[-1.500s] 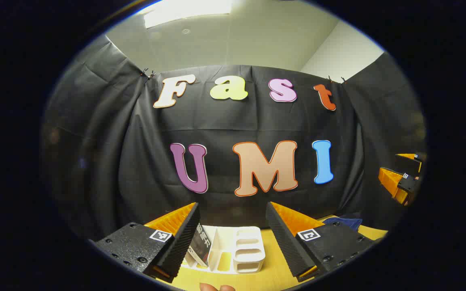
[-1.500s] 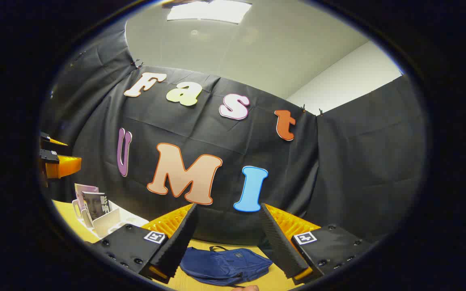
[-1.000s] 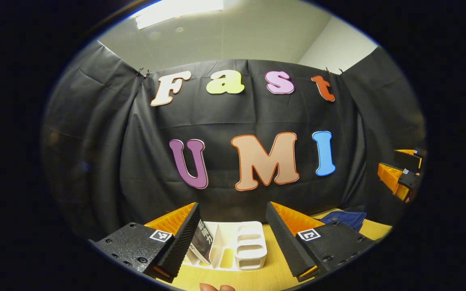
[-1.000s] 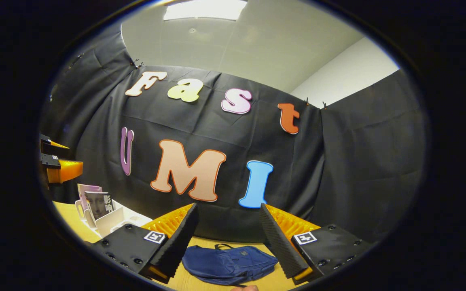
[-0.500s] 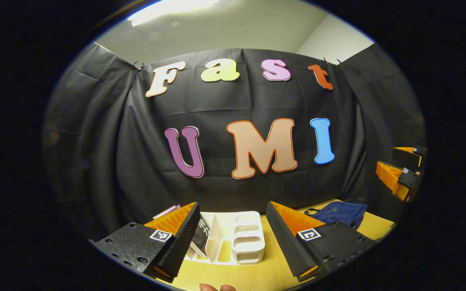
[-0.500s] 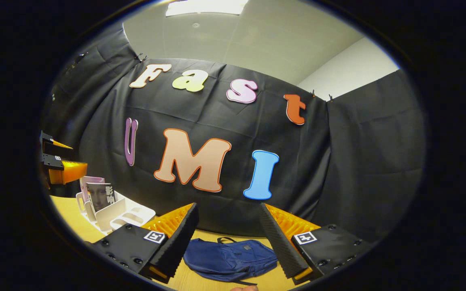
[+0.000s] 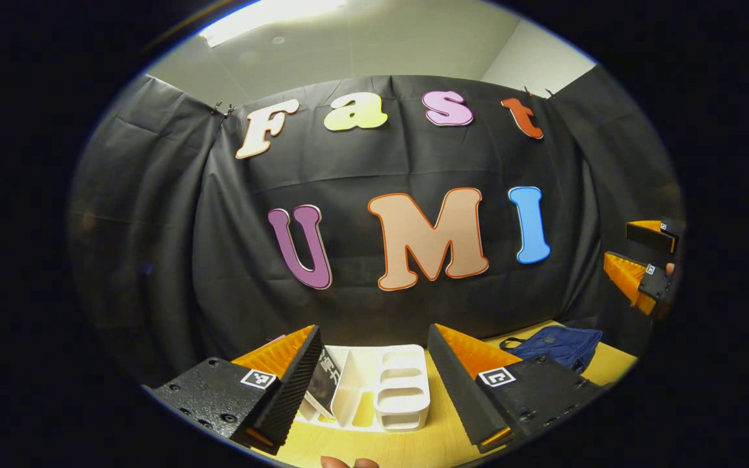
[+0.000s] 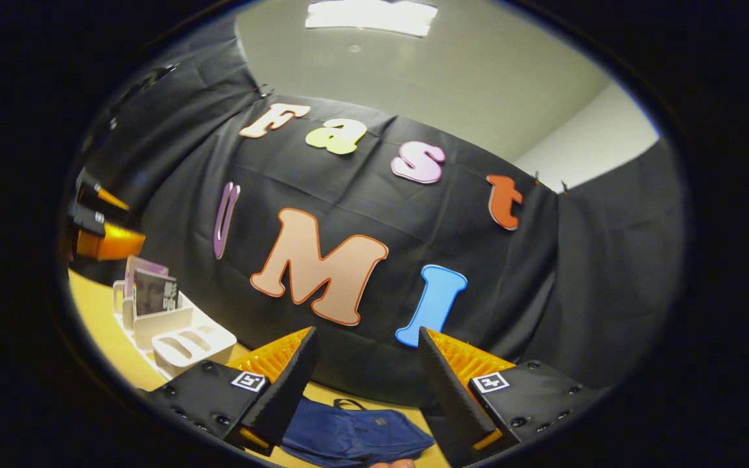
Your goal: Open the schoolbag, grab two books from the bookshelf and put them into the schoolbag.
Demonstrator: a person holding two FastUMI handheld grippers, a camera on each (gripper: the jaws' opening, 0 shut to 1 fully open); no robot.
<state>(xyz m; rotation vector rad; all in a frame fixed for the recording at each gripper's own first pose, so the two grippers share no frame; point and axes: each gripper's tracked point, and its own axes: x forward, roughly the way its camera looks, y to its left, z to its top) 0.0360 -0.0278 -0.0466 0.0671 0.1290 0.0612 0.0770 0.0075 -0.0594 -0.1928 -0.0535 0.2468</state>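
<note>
Right tongs (image 8: 365,364) now tilted, schoolbag (image 8: 355,435) lower.

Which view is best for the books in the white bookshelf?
Right gripper view: two books stand upright in the white bookshelf, covers facing the camera. In the left gripper view the left gripper finger hides all but one dark book's edge.

Both hand-held grippers (image 7: 374,383) (image 8: 361,387) raised, jaws apart.
</note>
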